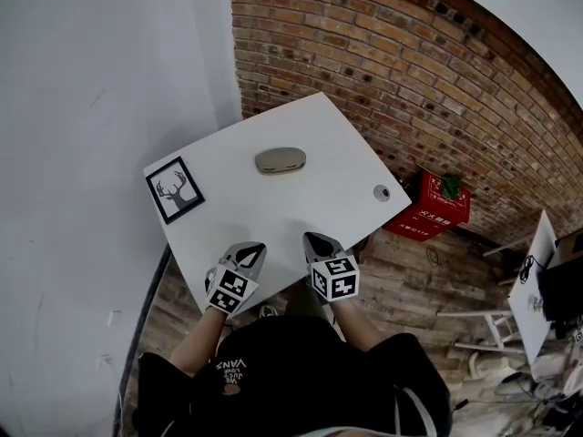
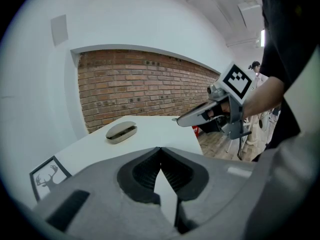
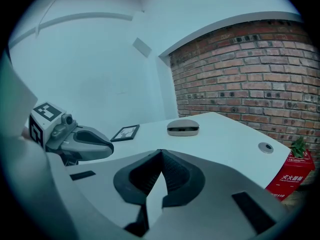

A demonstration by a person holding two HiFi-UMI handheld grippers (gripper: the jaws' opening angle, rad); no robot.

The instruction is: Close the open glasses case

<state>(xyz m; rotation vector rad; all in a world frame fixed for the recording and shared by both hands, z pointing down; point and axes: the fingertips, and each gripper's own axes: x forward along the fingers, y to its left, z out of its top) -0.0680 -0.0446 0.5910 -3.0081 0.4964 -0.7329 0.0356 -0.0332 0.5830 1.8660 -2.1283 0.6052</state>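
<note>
Head view: the glasses case (image 1: 280,160) is seen ajar on the counter (image 1: 301,209). The left gripper (image 1: 255,248) and right gripper (image 1: 315,238) are held short of it, fingers pressed together.

Your head camera looks steeply down over the whole desk (image 1: 273,209). The left gripper (image 1: 256,248) and right gripper (image 1: 311,238) cameras sit low at its near edge, facing across; all share the glasses case (image 1: 280,160).

Framed deer picture (image 1: 174,189) sits on the white tabletop (image 1: 301,212) at its left corner, with a round grommet (image 1: 382,192) near the right one. A red crate (image 1: 433,209) sits by the brick wall (image 1: 383,62).
</note>
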